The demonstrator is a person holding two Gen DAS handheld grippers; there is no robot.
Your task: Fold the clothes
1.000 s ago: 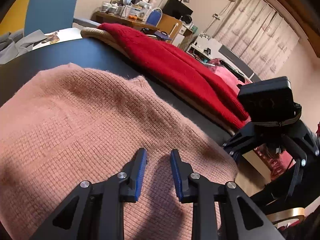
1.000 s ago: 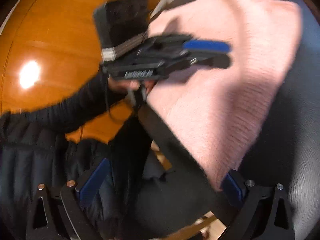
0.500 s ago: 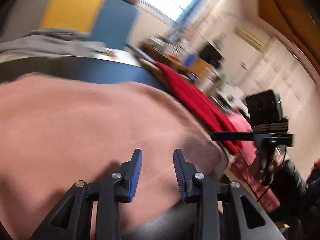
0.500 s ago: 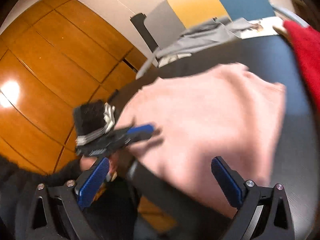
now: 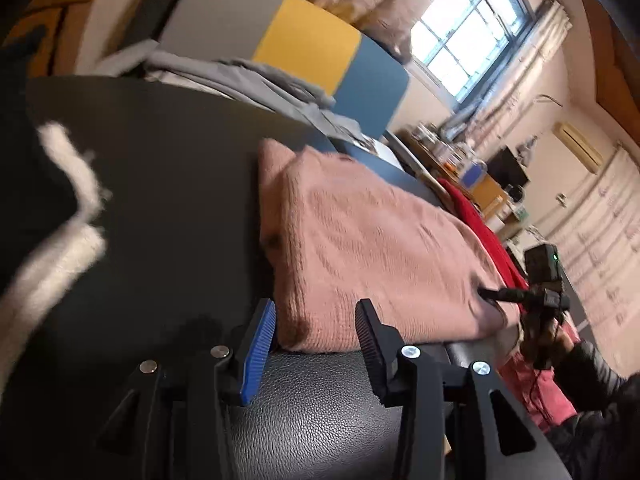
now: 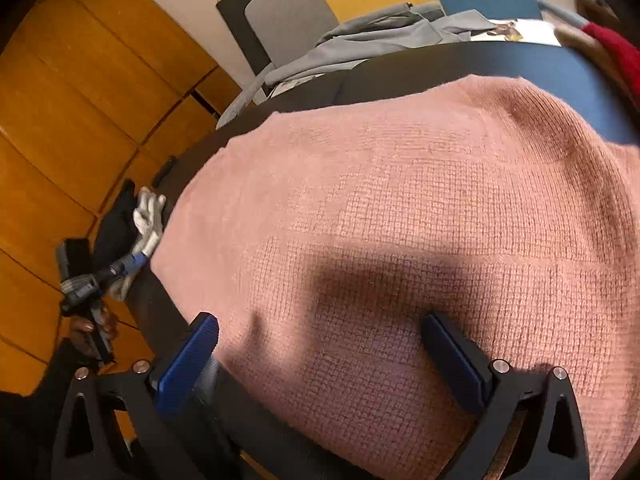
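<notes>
Pink knit sweater (image 5: pixel 360 248): lies folded on the dark table (image 5: pixel 160 200), filling the centre of the left wrist view and most of the right wrist view (image 6: pixel 420 240); its near edge reaches the table's front rim.
Left gripper (image 5: pixel 316 344): jaws apart, holding nothing, straddling the sweater's near-left corner at the lower centre of the frame; in the right wrist view it shows small at the left edge (image 6: pixel 132 264).
Right gripper (image 6: pixel 320 356): jaws spread wide, empty, low over the sweater's near edge; in the left wrist view it is small at the right edge (image 5: pixel 490 294), its tips at the sweater's corner.
Hidden or unclear: whether any finger actually touches the knit cannot be told; the sweater's right side is cut off in the right wrist view; a black-and-white cloth (image 5: pixel 60 208) at left is blurred.
Change from earlier: the left gripper was over the middle of the sweater a second ago and now sits at its corner with wider jaws; the right gripper was off the table edge and now hangs over the sweater.
Surface and room: grey garment (image 6: pixel 380 40) at the table's far end, red sweater (image 5: pixel 476 220) beyond the pink one, wooden panels (image 6: pixel 60 120) at left, window (image 5: pixel 472 32) at upper right.
</notes>
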